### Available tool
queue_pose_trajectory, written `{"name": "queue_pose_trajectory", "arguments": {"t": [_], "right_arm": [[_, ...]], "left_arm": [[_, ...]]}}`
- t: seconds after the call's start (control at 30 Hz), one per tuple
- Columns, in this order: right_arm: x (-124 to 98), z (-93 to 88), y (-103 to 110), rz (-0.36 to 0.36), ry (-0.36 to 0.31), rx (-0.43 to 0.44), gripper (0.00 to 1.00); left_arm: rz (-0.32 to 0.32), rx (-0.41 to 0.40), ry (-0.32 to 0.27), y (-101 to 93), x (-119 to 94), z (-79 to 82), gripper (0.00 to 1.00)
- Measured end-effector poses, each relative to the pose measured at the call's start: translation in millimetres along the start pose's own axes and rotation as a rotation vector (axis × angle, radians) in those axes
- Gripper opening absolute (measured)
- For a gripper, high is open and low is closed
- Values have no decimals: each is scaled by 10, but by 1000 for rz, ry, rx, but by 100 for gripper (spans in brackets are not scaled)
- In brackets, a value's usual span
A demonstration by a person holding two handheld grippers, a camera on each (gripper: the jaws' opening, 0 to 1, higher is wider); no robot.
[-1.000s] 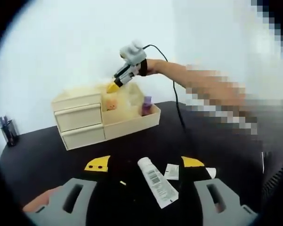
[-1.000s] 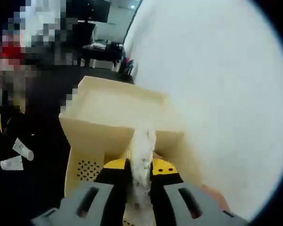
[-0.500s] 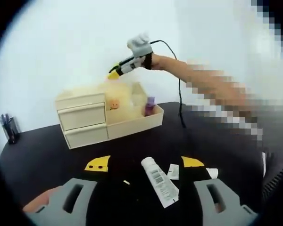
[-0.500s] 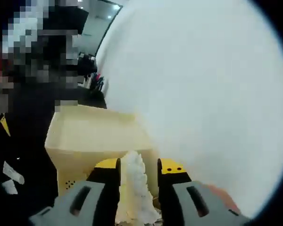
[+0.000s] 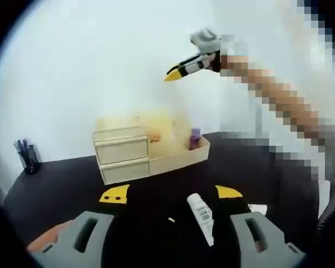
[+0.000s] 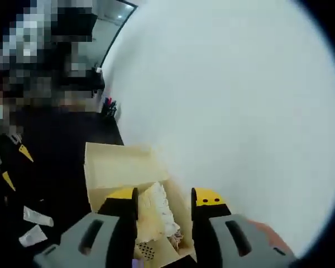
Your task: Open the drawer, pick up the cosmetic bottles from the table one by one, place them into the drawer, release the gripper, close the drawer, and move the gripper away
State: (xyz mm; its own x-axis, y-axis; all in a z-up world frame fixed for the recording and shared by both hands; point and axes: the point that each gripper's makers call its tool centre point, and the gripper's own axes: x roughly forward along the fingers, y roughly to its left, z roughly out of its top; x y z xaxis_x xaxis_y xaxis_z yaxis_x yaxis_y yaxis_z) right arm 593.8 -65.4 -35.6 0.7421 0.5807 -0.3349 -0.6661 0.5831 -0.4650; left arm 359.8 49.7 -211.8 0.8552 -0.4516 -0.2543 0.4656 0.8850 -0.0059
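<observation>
Left gripper view puts the white cosmetic tube on the desk between its parted jaws at lower centre, right gripper empty-jawed at upper right; a careless pinch could roll it off.

A tube is lying on the table in front of the drawer organizer. A pen cup is standing to the organizer's left, and a small bottle is sitting in its open tray.

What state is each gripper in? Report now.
Left gripper: open, empty, hovering over the white squeeze tube.
Right gripper: open, empty, above the cream plastic drawer organizer.
</observation>
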Motion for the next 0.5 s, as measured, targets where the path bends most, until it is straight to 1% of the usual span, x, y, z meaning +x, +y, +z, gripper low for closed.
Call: {"name": "queue_pose_trajectory", "arguments": {"t": [0.03,0.07,0.1,0.13,0.17,0.2,0.23,0.3,0.33,0.37,0.4,0.5], "right_arm": [[-71,72,56,3,-30,-27,33],[-171,98,133,0,-30,25,34],[-218,113,168,1,-29,60,34],[-285,213,261,31,-76,34,34],[-361,226,313,34,-72,69,34],[-431,257,332,32,-75,65,34],[-496,301,388,41,-93,44,34],[-629,331,448,32,-92,42,34],[-712,347,519,32,-102,19,35],[-800,324,590,37,-88,11,35],[-887,310,671,42,-89,-3,35],[-1077,262,800,48,-80,-31,35]], "left_arm": [[-4,-2,-11,-8,-16,23,52],[-10,-8,-22,-13,-27,45,52],[-12,-10,-25,-4,-29,57,52],[-14,-10,-27,-7,-31,63,52],[-15,-9,-29,-15,-35,65,52],[-15,-9,-33,-16,-37,73,52],[-18,-10,-36,-18,-37,80,52],[-25,-13,-37,-21,-34,86,52],[-28,-15,-36,-18,-23,81,52],[-30,-15,-33,-24,-19,70,52],[-29,-14,-28,-24,-13,56,52],[-25,-8,-18,-19,-1,26,52]]}}
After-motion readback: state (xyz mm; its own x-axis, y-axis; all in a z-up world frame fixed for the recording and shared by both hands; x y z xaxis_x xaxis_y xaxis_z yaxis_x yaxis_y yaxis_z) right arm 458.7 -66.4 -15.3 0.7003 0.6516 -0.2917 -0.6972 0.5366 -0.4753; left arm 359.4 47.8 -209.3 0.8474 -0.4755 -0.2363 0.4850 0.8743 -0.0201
